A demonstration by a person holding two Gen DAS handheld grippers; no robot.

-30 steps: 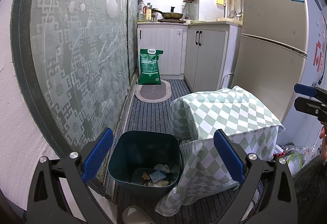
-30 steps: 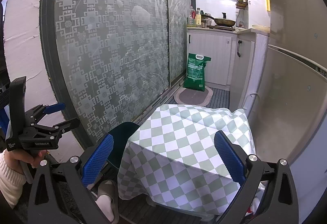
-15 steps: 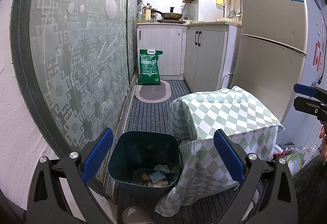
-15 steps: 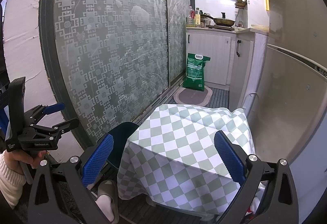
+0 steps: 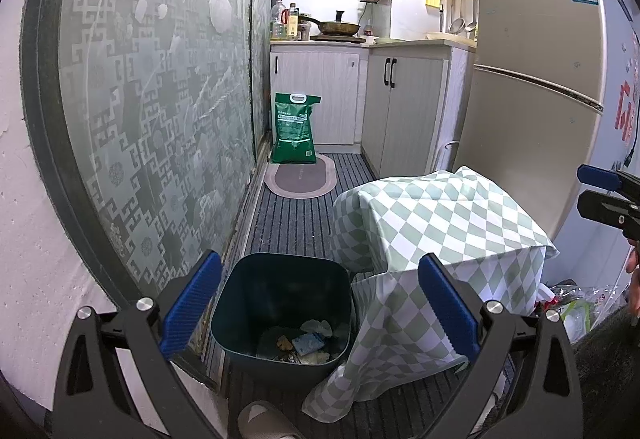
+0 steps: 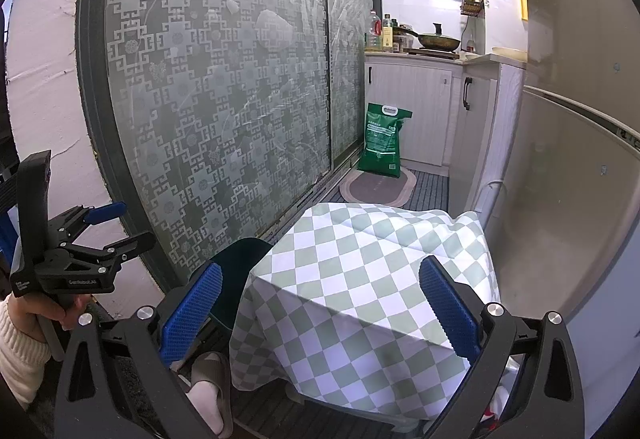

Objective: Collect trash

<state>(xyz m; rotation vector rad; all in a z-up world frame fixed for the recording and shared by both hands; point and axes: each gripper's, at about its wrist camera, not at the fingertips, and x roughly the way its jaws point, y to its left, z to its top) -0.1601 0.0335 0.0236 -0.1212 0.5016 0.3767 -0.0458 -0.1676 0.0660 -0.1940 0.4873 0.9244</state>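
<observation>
Dark green plastic forms the trash bin (image 5: 282,303), which stands on the striped floor mat (image 5: 296,219) between the patterned glass door (image 5: 160,99) and a small table under a green and white checked cloth (image 5: 436,235). The bin touches, or nearly touches, the hanging edge of the cloth. On its bottom lie some pieces of trash (image 5: 308,339): crumpled paper, a small blue packet and a brownish scrap. In the right wrist view only a part of the bin's rim shows, behind the corner of the cloth.

The left gripper (image 5: 320,313) hangs above and in front of the bin, its blue fingers wide apart, with nothing between them. The right gripper (image 6: 320,313) is over the near edge of the table, its fingers also wide apart and empty.

A foot in a grey slipper (image 6: 210,387) stands on the floor just beside the bin. To the right of the table, low on the floor, lie some clear plastic bags (image 5: 576,303). A beige fridge (image 5: 532,99) stands behind the table. Further back, a green sack (image 5: 294,129) leans against the white cabinets (image 5: 320,95), with an oval rug (image 5: 300,181) before it. On the counter sits a frying pan (image 5: 338,26) next to some bottles (image 5: 286,23).
</observation>
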